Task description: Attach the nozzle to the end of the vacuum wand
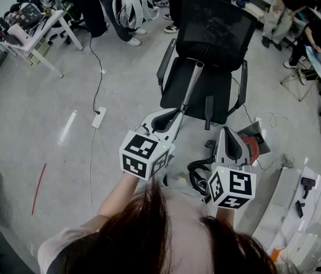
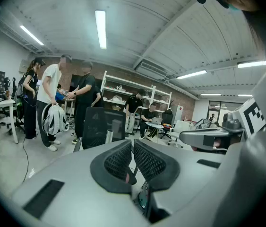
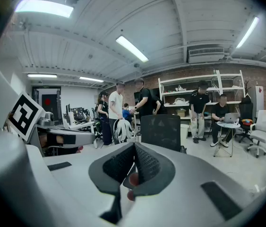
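Vacuum wand (image 1: 192, 84) untouched; step: pre-grasp approach. Left gripper (image 1: 177, 113), right gripper (image 1: 227, 131): both fully closed, empty. Wand leans on office chair (image 1: 217, 21), lower end near left gripper tips; probable nozzle (image 1: 208, 113) beside it. Next: open jaws, grasp wand, nozzle.

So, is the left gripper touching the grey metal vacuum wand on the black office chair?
Cannot tell. Head view: the lower end of the grey metal vacuum wand disappears under the left gripper. Left gripper view: shut, empty jaws hide it.
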### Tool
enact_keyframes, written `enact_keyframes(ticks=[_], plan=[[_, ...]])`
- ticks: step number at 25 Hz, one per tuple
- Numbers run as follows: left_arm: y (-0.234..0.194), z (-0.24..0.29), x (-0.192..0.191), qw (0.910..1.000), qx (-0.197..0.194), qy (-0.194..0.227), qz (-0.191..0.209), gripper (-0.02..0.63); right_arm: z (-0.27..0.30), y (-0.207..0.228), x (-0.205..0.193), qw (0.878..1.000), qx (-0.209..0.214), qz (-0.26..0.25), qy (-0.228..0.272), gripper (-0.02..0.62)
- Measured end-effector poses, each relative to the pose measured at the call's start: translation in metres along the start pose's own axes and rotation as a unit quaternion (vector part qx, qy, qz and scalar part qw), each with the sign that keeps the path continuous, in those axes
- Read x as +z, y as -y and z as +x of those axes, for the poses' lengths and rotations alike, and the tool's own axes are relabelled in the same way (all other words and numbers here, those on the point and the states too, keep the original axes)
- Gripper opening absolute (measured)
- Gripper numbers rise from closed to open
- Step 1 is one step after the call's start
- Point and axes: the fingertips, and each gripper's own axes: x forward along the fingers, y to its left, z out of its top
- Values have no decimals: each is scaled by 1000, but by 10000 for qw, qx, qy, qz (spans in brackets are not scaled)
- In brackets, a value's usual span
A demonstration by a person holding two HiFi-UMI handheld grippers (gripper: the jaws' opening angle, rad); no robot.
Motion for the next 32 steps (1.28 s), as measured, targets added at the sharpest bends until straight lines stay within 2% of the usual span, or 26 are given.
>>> enact_keyframes(ticks=[16,32], plan=[[-47,41,7,9996,-167,-159,190,28,45,-8,4,9996,-255,106,-55,25],[-104,81,10,9937,-914,-444,469,28,100,-28,16,9932,-1100,358,163,25]])
